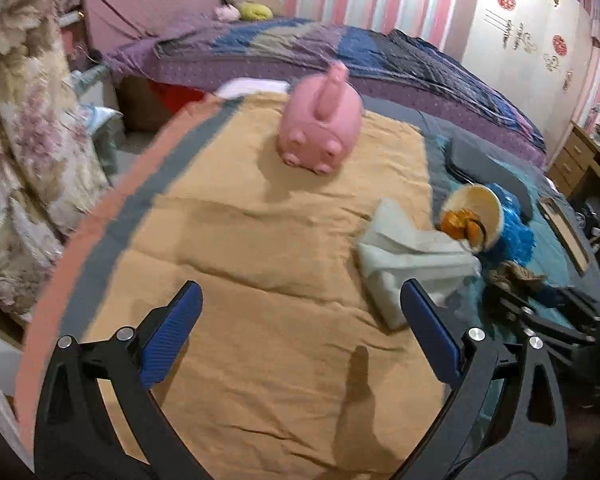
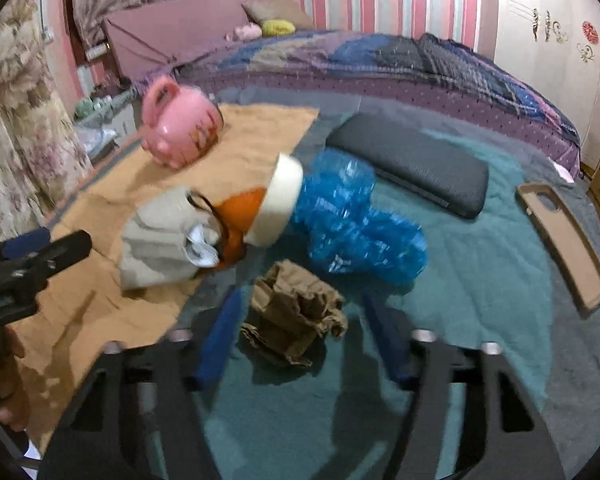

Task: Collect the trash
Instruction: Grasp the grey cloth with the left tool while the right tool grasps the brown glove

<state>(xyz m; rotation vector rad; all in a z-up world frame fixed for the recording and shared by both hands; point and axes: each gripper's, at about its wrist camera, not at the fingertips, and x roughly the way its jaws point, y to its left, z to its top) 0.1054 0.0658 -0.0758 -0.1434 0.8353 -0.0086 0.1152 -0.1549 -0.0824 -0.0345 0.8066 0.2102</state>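
Right wrist | my right gripper (image 2: 300, 332) spread wide, empty | crumpled brown paper (image 2: 294, 326) between fingers | lower squarely, then clench.

Black grippers (image 1: 302, 300); blue ribbed pads (image 1: 168, 336)

No text can be read anywhere; white print on the crumpled blue plastic bag (image 2: 356, 220) is too blurred.
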